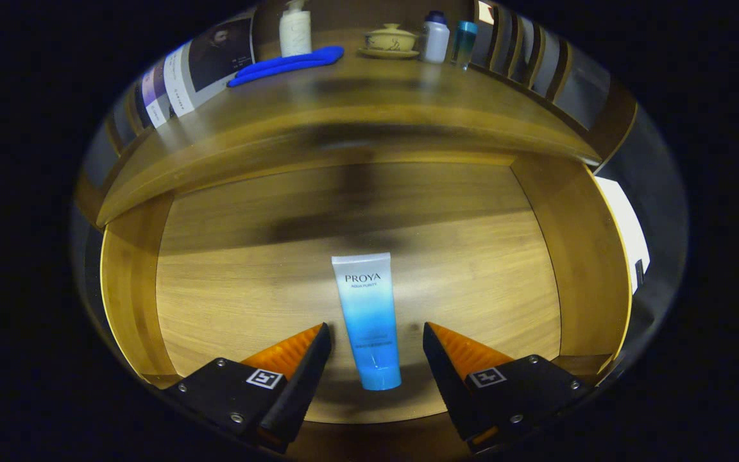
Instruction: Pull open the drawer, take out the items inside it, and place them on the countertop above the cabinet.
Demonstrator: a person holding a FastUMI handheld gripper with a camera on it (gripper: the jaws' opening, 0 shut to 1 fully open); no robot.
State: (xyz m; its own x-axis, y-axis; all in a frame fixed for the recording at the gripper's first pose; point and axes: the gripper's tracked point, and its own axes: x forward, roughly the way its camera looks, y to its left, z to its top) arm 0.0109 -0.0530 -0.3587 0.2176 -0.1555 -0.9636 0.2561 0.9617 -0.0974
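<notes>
One blue-and-white tube (368, 321) is seen lying flat on the floor of the pulled-open drawer (584, 256), its capped end set between the spread, empty fingers of the gripper (376, 337). The tube is best straddled squarely at its lower body before the fingers are closed, so that it is not squeezed out sideways. On the countertop (356, 96) above, one pump bottle (295, 29), one blue strip (289, 64), one lidded cup (390, 40) and two small bottles (436, 37) are counted.
</notes>
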